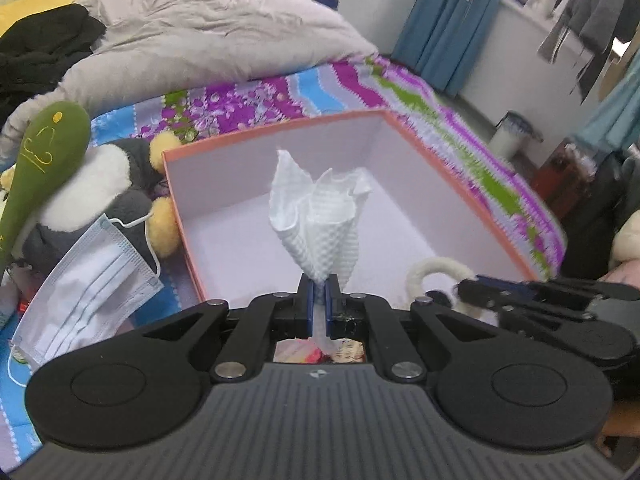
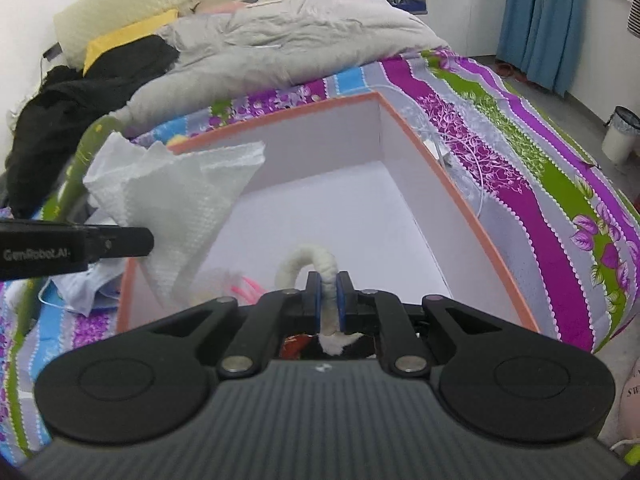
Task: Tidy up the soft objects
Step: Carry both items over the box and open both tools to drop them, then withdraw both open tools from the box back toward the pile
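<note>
Bed (image 1: 256,96) with striped floral sheet carries everything. Far left near the bed's left edge: green plush (image 1: 38,160) leaning on a grey-white plush toy (image 1: 108,192) with yellow paws. A blue face mask (image 1: 88,284) lies flat on the sheet just in front of that toy, ear loop touching it. Black clothing (image 1: 44,56) is heaped at the back left, grey duvet (image 1: 224,28) piled across the head end.

Middle of the bed: open orange-rimmed box (image 1: 460,184), white inside, its right wall running close to the bed's right edge. Left gripper (image 1: 318,292) is clamped on a white embossed tissue (image 1: 316,216), blue pads (image 1: 307,300) pinched tight on its lower corner; tissue fans upward over the box's near-left part, above the box floor. In the right wrist view the same tissue (image 2: 176,204) sits at the box's left wall, left gripper body (image 2: 76,246) coming in from the left.

Right of that: right gripper (image 2: 327,300) is closed around a cream fuzzy loop (image 2: 316,264), a curled plush band, pads (image 2: 313,300) squeezing one side of it. The loop arches up over the box's near edge, above the white floor. Left wrist view shows the loop (image 1: 420,276) and the right gripper (image 1: 472,288) at the near-right of the box. Something pink (image 2: 244,284) and blurry lies low near the box's front wall, can't tell what.

Off the bed's right edge: blue curtain (image 2: 540,20), a white bin (image 2: 620,136) on the floor.
</note>
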### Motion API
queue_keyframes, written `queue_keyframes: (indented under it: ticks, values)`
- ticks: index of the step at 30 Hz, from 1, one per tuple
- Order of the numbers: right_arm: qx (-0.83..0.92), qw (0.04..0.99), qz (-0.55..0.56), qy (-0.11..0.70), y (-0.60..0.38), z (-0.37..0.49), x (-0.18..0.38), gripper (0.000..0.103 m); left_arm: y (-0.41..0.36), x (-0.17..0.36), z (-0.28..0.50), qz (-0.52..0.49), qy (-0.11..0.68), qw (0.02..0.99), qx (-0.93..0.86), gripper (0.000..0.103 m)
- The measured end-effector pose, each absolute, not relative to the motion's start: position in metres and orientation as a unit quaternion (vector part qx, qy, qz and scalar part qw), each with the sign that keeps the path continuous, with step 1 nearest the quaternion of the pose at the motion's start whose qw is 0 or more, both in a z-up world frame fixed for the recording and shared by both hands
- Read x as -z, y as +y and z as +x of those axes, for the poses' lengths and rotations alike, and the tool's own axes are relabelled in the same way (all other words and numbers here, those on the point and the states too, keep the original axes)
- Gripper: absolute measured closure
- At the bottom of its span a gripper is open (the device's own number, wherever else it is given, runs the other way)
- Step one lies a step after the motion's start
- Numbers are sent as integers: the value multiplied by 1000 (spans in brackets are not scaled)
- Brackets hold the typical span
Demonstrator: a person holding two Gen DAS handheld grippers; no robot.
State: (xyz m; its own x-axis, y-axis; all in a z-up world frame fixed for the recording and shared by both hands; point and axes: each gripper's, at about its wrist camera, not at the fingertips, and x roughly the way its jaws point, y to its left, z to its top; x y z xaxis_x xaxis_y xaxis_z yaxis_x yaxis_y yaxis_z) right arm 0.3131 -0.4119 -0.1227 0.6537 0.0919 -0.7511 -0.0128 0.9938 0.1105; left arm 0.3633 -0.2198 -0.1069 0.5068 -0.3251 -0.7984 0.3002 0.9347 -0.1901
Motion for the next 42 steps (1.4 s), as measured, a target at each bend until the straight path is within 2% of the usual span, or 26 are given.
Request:
queue_keyframes:
  ticks: [7,8,9,10,11,12,13,29,42]
  values:
    - [-28,904,48,424,-413,315,132,89,-224,120,367,3,477,861,174,96]
    - [-27,903,52,425,-414,316,131,87,-224,120,368,3,477,862,173,95]
    - [-26,903,54,425,-415,315,131,77,-224,119,368,2,479,861,170,93]
    - [-25,904,57,424,-417,314,130,69,-222,118,368,-2,478,862,170,88]
    - [-27,905,60,420,-418,312,128,56,-222,115,366,-4,475,864,169,77]
    - [-27,907,60,416,-419,311,127,52,-221,113,364,-5,469,867,166,68]
    - [-27,908,59,413,-420,309,125,52,-219,110,362,-6,462,872,165,55]
    - [-60,945,80,310,-409,243,84,52,-186,61,281,6,349,919,182,55]
    - [-89,960,76,253,-386,186,64,52,-153,48,220,-24,317,930,187,55]
